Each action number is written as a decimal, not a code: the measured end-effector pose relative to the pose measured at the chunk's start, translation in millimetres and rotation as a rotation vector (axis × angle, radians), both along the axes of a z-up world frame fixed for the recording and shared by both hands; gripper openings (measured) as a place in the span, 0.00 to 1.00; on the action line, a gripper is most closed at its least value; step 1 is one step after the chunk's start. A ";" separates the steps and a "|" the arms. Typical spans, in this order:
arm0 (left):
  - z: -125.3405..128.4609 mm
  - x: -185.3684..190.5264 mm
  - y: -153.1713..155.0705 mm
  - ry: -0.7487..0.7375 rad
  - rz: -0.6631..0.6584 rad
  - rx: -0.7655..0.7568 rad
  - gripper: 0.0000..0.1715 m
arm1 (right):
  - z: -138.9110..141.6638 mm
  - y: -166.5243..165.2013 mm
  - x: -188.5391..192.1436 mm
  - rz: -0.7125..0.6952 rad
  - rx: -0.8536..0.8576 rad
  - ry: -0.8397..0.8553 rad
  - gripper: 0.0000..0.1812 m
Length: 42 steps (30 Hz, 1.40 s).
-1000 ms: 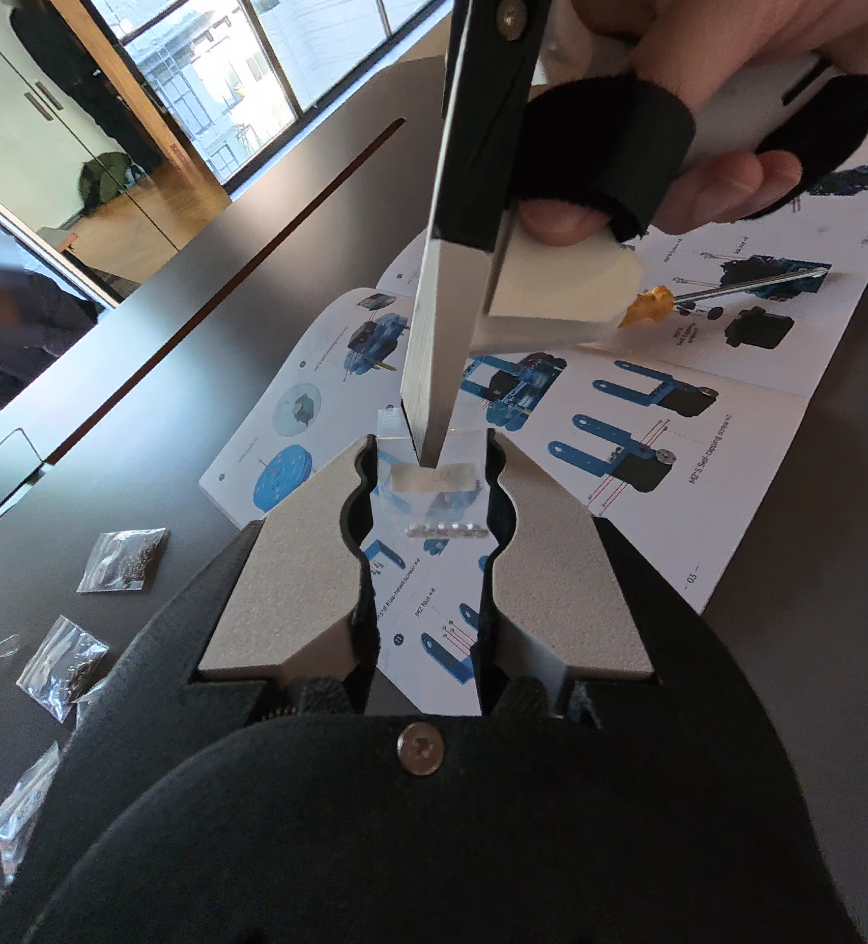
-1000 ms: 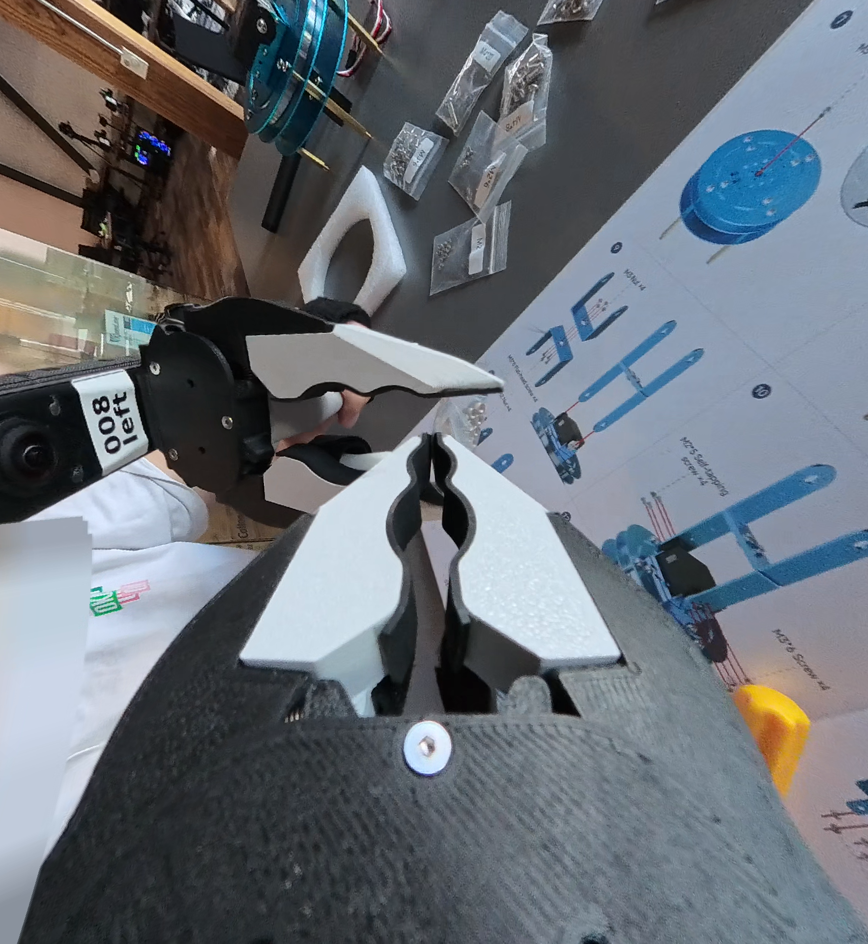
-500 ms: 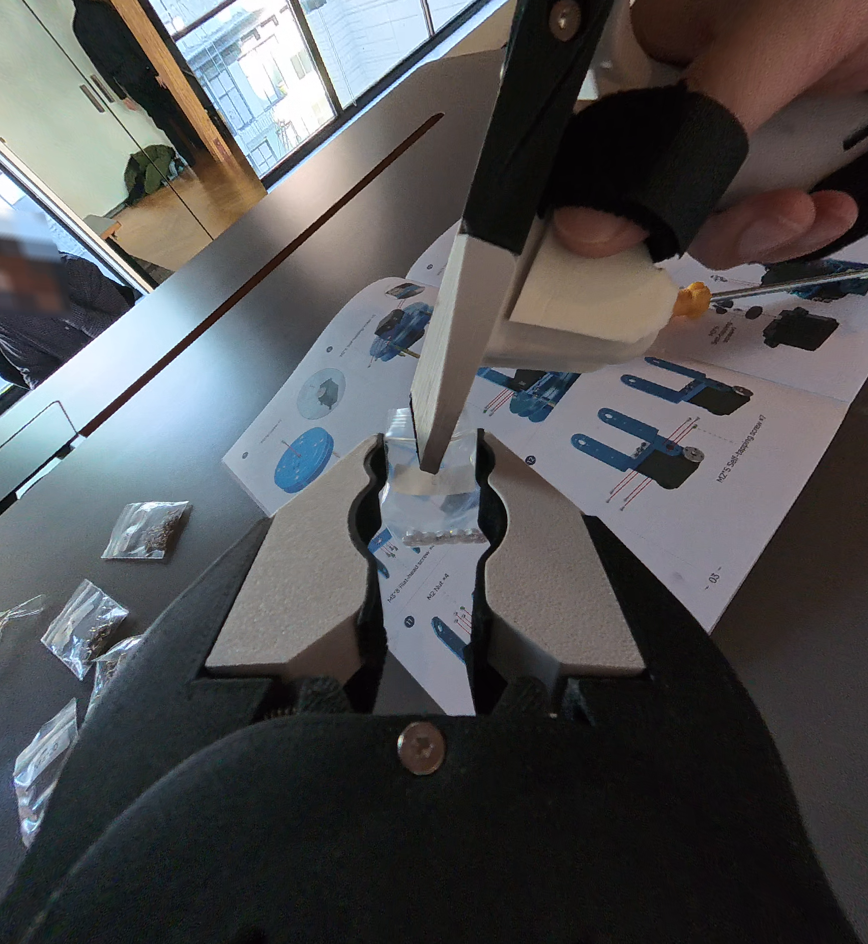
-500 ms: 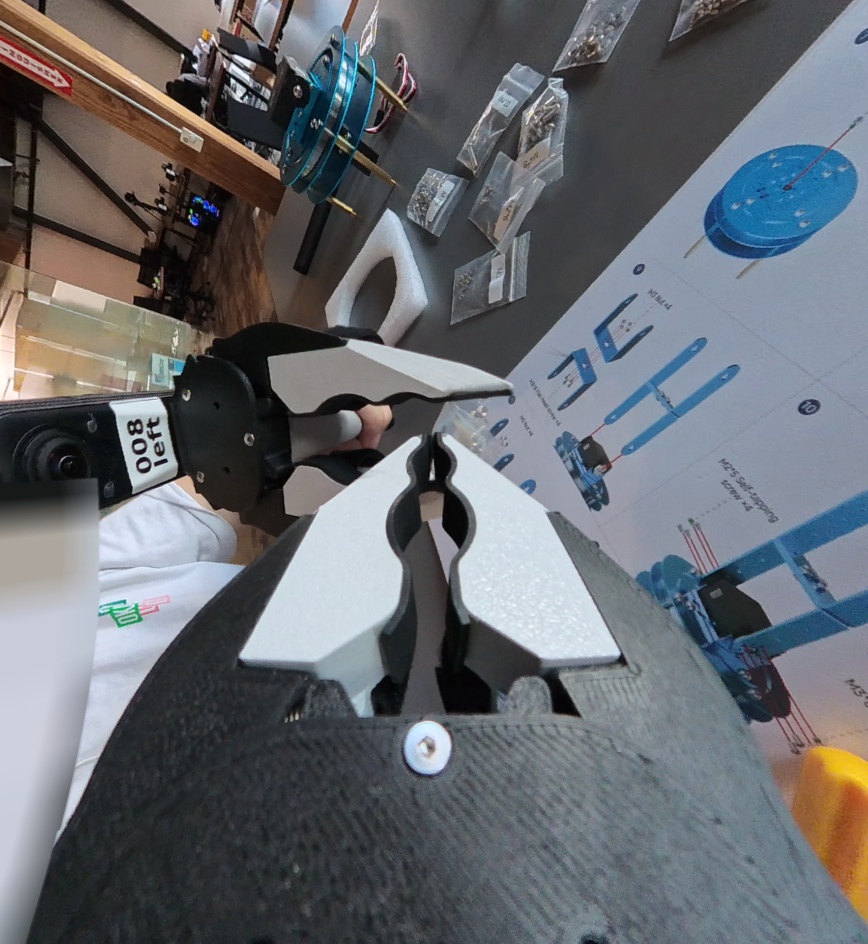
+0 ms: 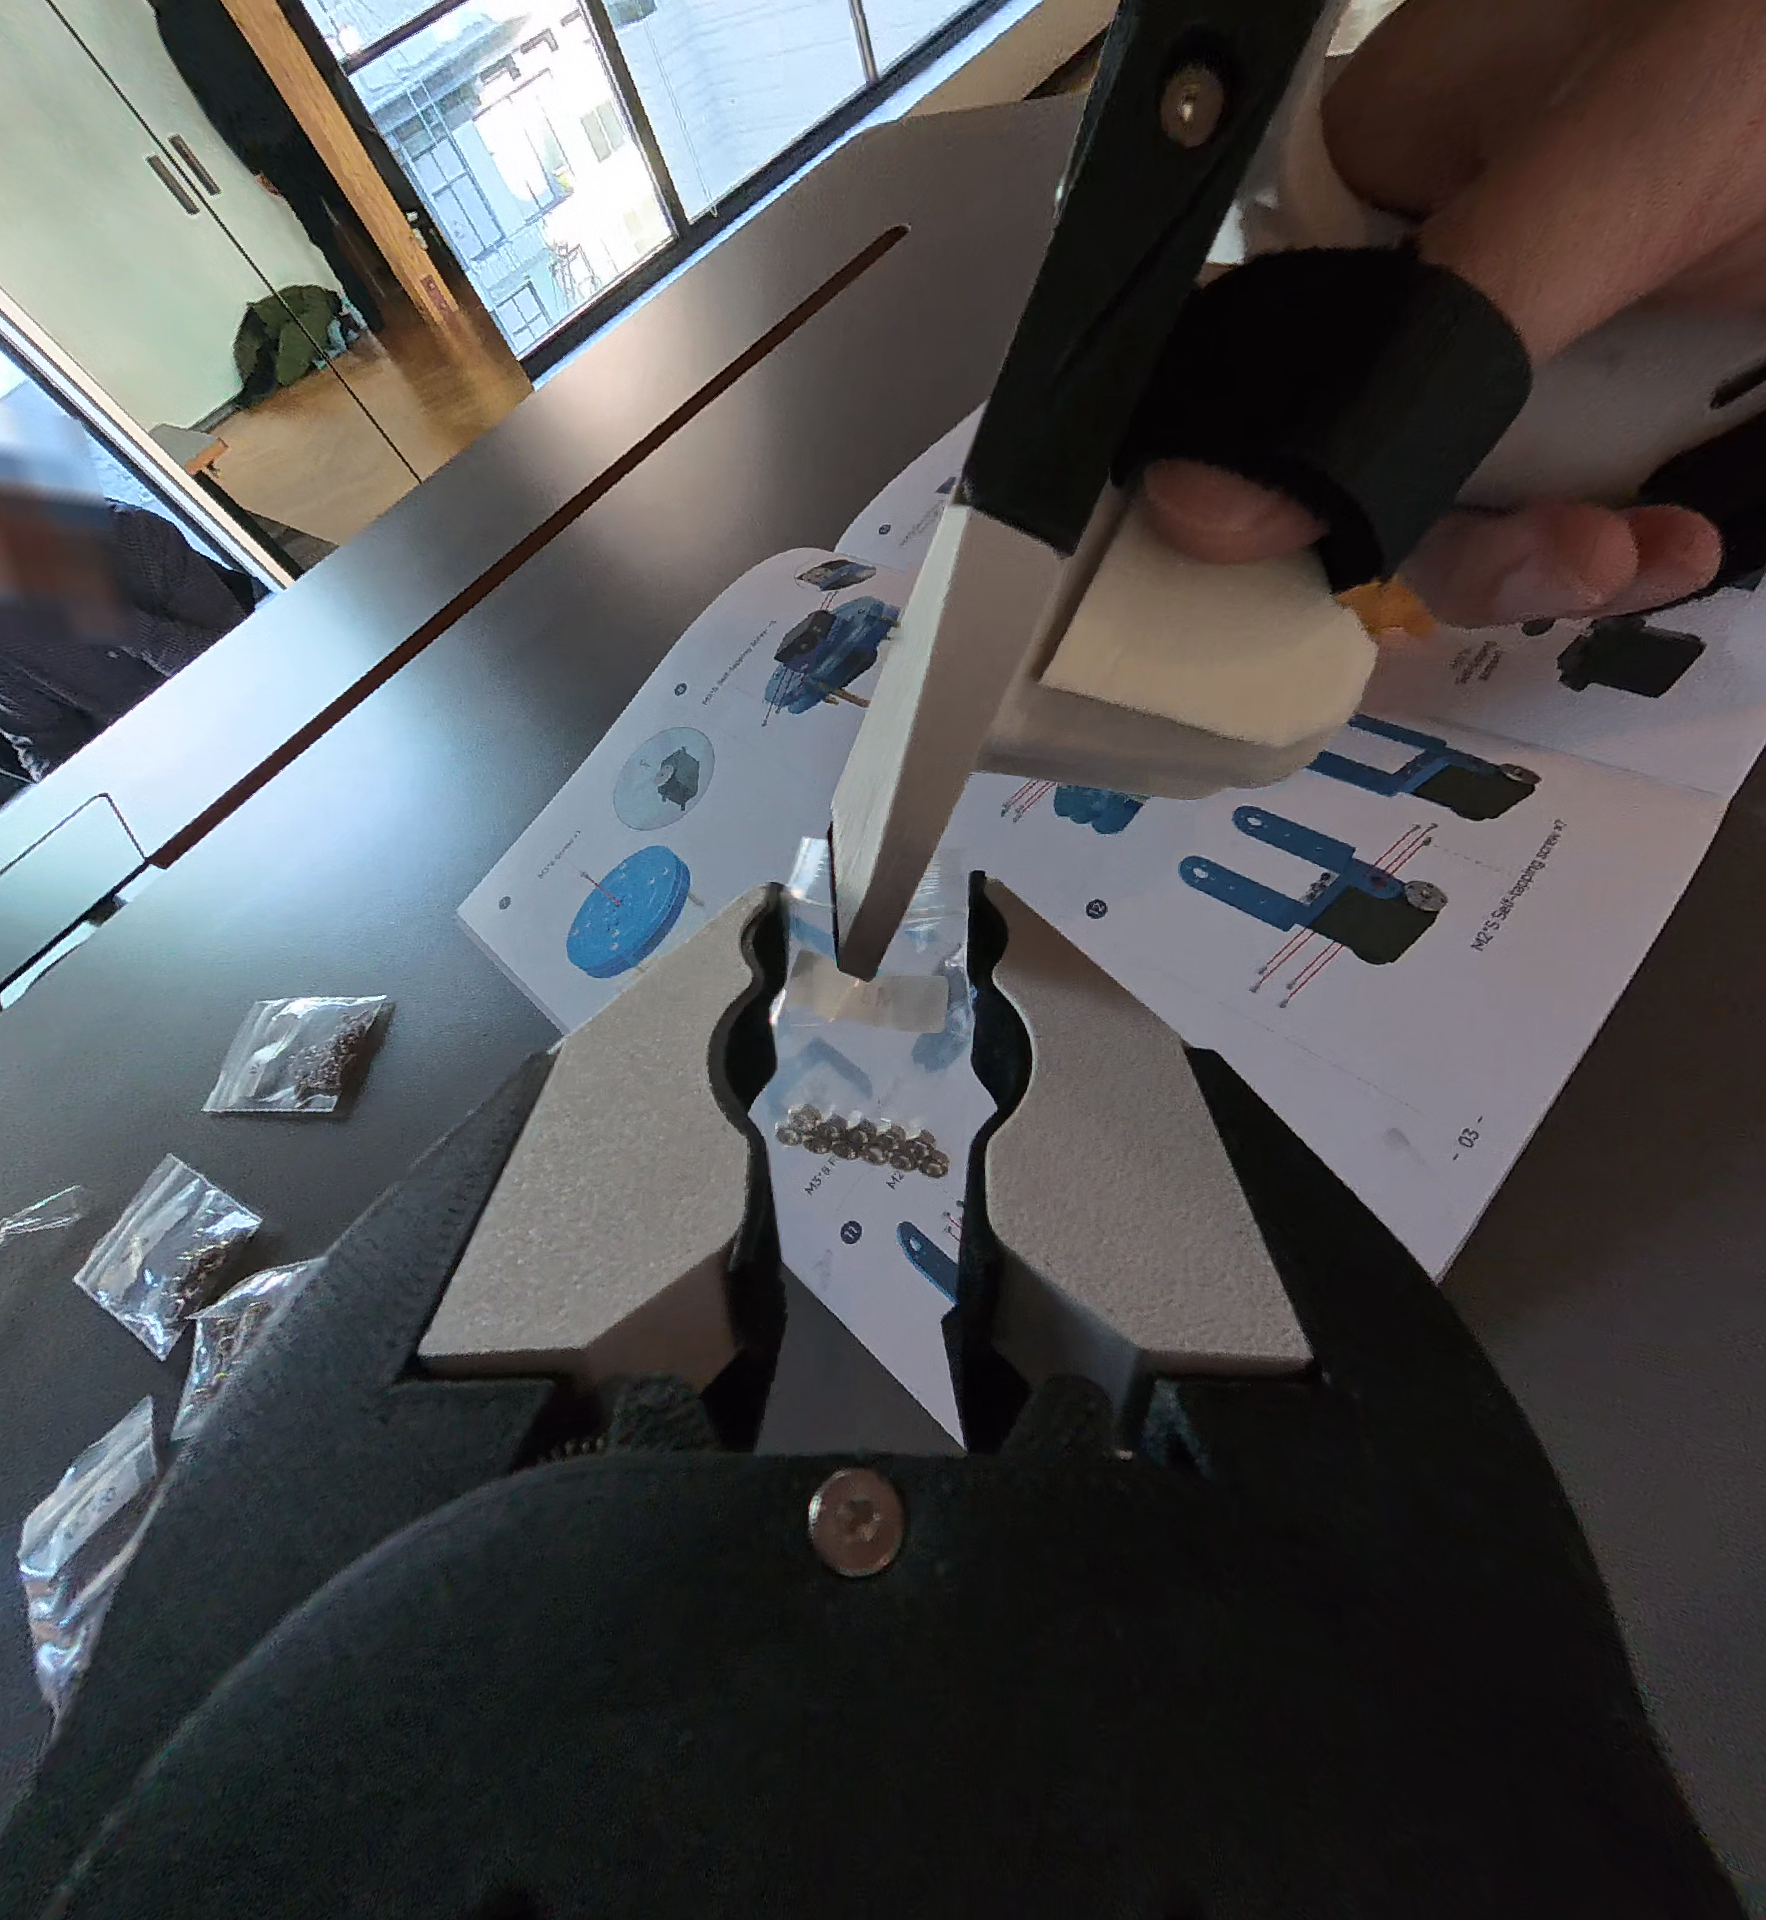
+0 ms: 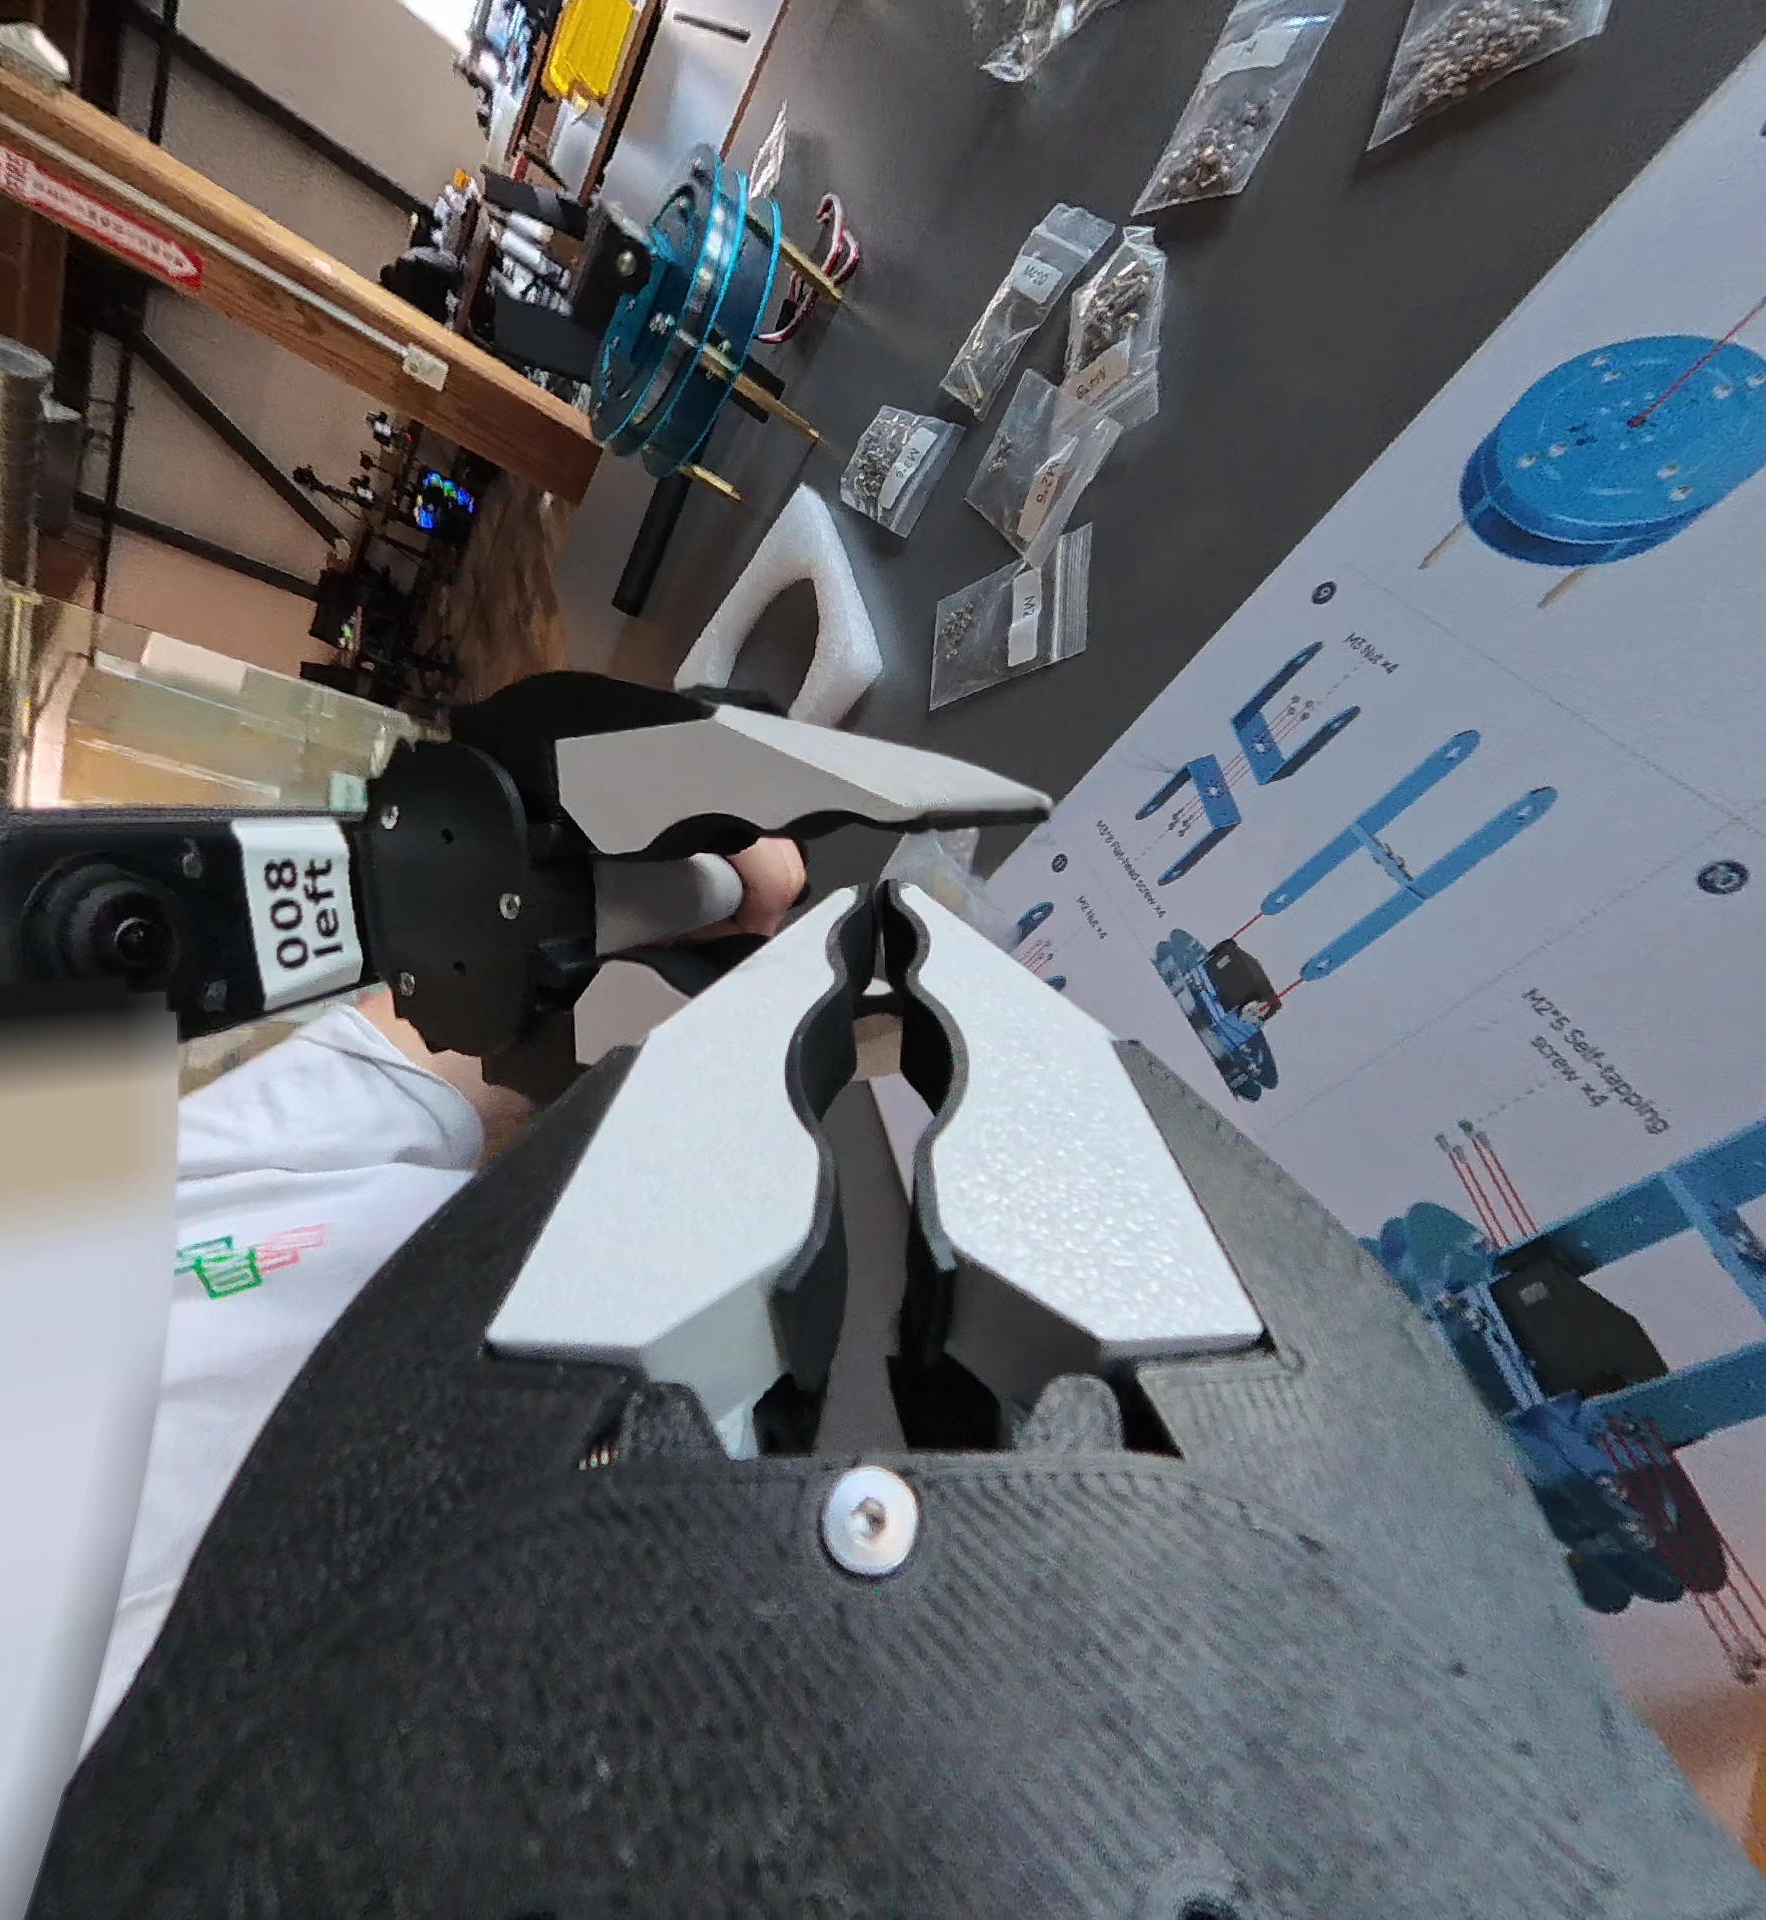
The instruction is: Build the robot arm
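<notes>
Dark table (image 5: 339, 644), open manual (image 5: 1274, 1039) beneath two grippers.
Left gripper (image 5: 874, 914) narrowly clamps a clear screw bag (image 5: 858, 1101); right gripper (image 6: 874, 894), tips closed, pinches its top.

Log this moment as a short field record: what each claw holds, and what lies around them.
left claw: shut on clear bag of small screws, gripping its two side edges
right claw: shut, pinching the same bag's top from above
under the bag: open instruction booklet on dark table
nearby: more screw bags, white foam piece, blue disc assembly
</notes>
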<state>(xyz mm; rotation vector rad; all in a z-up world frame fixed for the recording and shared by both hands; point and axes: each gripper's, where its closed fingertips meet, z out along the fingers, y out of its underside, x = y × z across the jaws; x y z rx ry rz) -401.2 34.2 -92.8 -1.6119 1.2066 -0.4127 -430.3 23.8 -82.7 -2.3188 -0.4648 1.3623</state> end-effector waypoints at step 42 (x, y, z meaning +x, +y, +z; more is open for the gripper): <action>83.1 -8.0 -39.8 -0.891 -0.591 -0.761 0.09 | 32.3 -34.6 -11.8 0.047 0.870 0.113 0.12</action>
